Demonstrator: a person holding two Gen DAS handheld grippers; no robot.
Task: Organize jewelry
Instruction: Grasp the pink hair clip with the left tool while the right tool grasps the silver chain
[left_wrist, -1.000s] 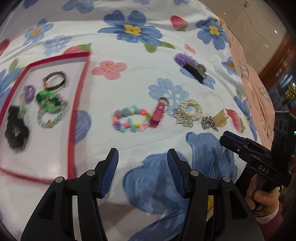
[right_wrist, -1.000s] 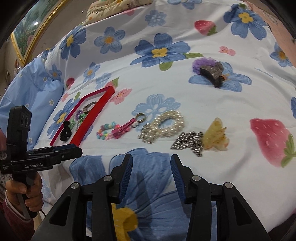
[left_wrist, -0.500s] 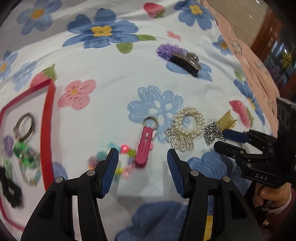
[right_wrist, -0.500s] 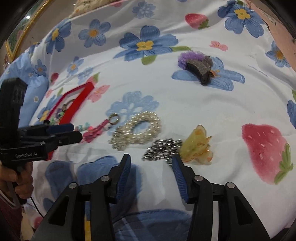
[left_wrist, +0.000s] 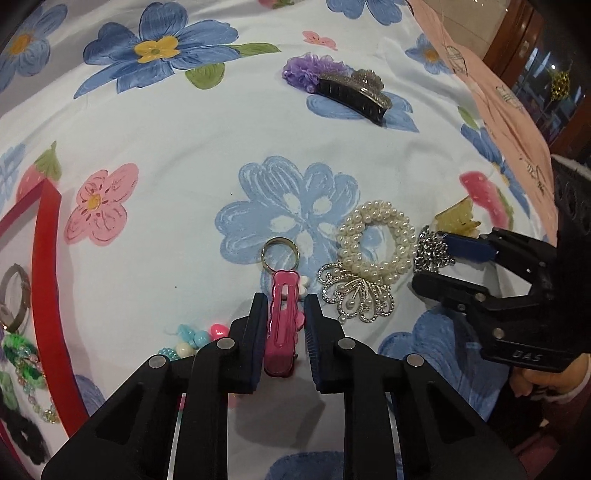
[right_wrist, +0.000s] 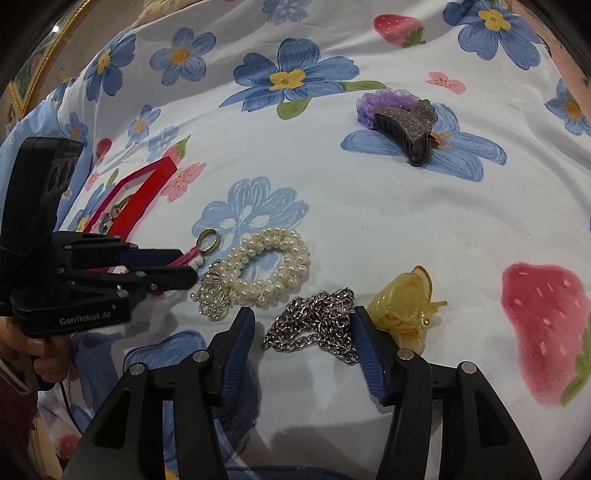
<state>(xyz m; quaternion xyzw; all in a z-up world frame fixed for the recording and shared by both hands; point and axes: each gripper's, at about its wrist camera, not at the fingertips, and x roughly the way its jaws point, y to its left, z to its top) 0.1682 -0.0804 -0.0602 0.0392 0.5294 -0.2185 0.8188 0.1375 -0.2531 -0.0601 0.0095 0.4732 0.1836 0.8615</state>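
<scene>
My left gripper (left_wrist: 285, 317) has its jaws closed in on a pink hair clip (left_wrist: 282, 325) with a metal ring (left_wrist: 280, 253), lying on the flowered bedsheet. My right gripper (right_wrist: 301, 332) is open, its fingers on either side of a silver chain (right_wrist: 314, 326). A pearl bracelet (right_wrist: 267, 267) with a sparkly pendant lies between the two grippers. A yellow claw clip (right_wrist: 406, 306) sits just right of the chain. The red-rimmed tray (left_wrist: 48, 280) at left holds several bracelets and rings.
A dark glitter claw clip (right_wrist: 406, 125) and purple scrunchie (right_wrist: 373, 103) lie farther back. A colourful bead bracelet (left_wrist: 192, 339) lies left of my left fingers. A pink blanket (left_wrist: 491, 85) borders the sheet on the right.
My left gripper moved right and forward from the tray to the pink clip and closed around it. My right gripper moved forward so its open fingers straddle the silver chain.
</scene>
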